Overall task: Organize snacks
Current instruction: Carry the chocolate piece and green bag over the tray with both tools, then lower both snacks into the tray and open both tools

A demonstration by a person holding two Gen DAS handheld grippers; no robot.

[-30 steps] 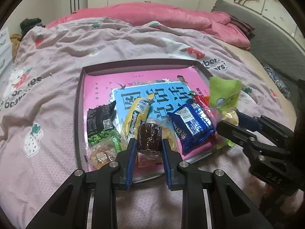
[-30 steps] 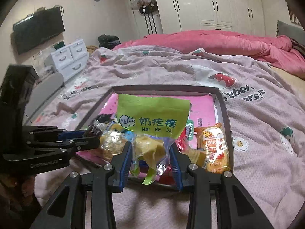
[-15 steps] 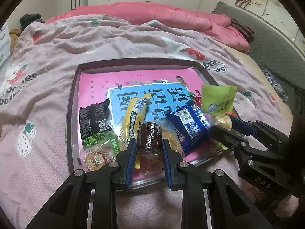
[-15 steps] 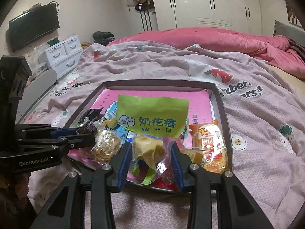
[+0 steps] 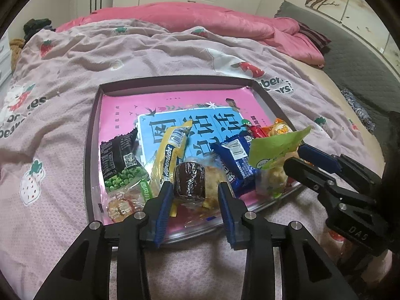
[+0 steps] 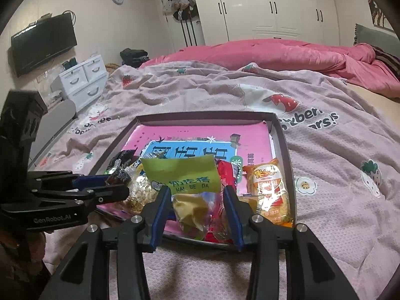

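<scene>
Snacks gathered along the near edge of the tray [image 5: 93, 135] on the bed [image 5: 62, 80]. Left claw [image 5: 195, 195] opening, chocolate roll [image 5: 190, 183] loose between its jaws. Right claw [image 6: 197, 198] opening around the green-topped bag [image 6: 183, 175], no longer pressed. Judged nearly done: both releases under way, neatening perhaps left.

A bed [image 5: 175, 57] carried everything, spread with a mauve strawberry-print cover [image 6: 325, 165]. A bunched pink quilt [image 5: 225, 22] lay along the bed's far edge. Near the bed's near edge, about midway along it, a shallow dark-rimmed tray [image 5: 88, 150] rested flat on the cover, its near rim close to the edge. Dark clothing [image 6: 132, 56] sat heaped at the far left corner.
</scene>
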